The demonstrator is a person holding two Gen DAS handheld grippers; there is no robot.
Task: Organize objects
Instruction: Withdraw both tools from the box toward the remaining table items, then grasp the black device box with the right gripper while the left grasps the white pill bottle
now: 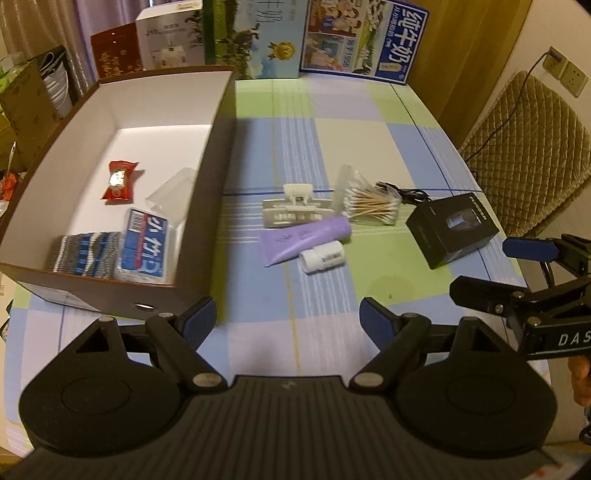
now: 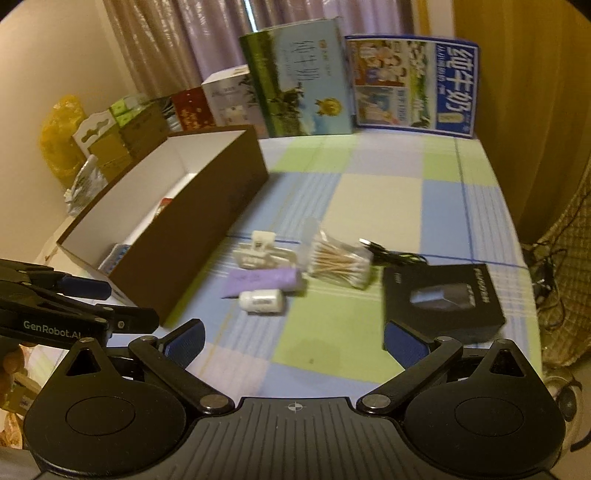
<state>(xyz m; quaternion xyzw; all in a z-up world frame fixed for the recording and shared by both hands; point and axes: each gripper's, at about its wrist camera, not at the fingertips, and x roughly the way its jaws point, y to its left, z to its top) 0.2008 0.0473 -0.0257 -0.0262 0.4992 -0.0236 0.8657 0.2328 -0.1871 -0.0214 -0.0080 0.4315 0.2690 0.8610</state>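
A brown open box stands at the table's left. In it lie a red snack packet, a blue tissue pack, a clear case and a striped cloth. On the checked cloth lie a hair clip, a purple tube, a white bottle, a cotton swab bag, a black cable and a black box. My left gripper is open and empty. My right gripper is open and empty, close to the black box.
Milk cartons and other boxes line the table's far edge. A cushioned chair stands to the right. Bags and boxes are stacked to the left of the table.
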